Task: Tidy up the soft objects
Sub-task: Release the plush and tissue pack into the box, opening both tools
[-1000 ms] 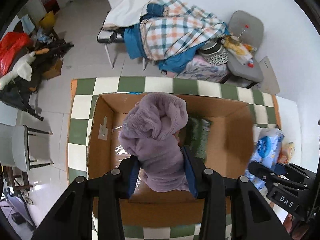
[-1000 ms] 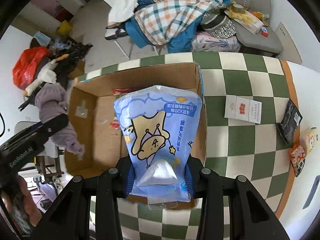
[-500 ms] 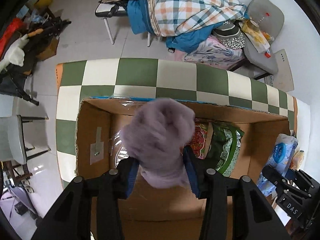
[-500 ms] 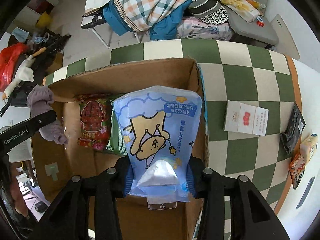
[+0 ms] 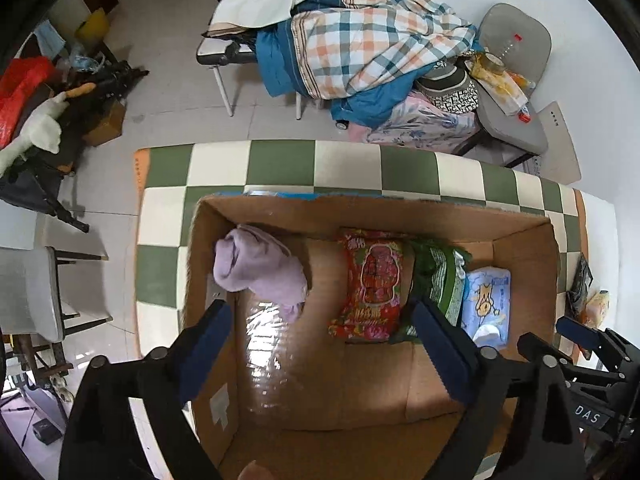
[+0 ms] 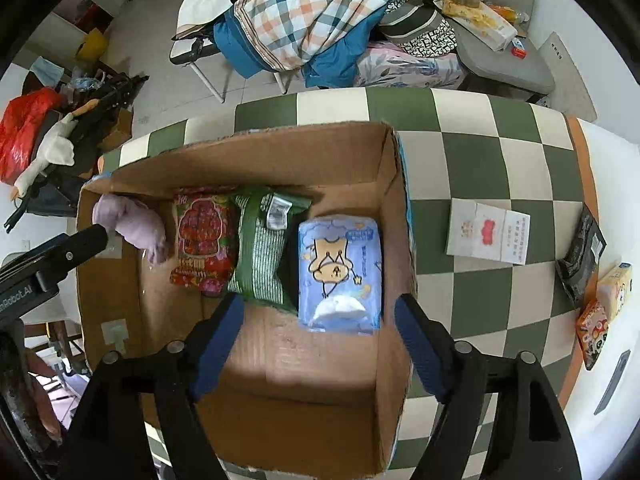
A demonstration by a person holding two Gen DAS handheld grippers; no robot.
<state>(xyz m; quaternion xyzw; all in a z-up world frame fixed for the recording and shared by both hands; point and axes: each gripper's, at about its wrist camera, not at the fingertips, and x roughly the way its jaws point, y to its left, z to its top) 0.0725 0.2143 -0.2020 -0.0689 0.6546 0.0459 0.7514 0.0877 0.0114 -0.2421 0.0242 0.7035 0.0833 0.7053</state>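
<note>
An open cardboard box (image 5: 328,408) (image 6: 352,148) stands on the green and white checked table (image 6: 472,148). Inside lie a lilac fleece bundle (image 5: 256,268) (image 6: 132,224) at the left, a red packet (image 5: 372,284) (image 6: 204,240), a green packet (image 5: 440,280) (image 6: 264,248) and a blue tissue pack (image 5: 486,300) (image 6: 340,272) at the right. My left gripper (image 5: 320,320) is open and empty above the box's left half. My right gripper (image 6: 318,312) is open and empty just above the blue tissue pack.
On the table right of the box lie a white leaflet (image 6: 488,232), a black pouch (image 6: 580,256) and small snack packs (image 6: 604,300). Beyond the table stand chairs piled with plaid bedding (image 5: 368,40). Clutter sits on the floor at the left (image 5: 36,112).
Both grippers have opened. The lilac bundle dropped from the left gripper into the box's left end. The blue tissue pack dropped from the right gripper into the box's right end.
</note>
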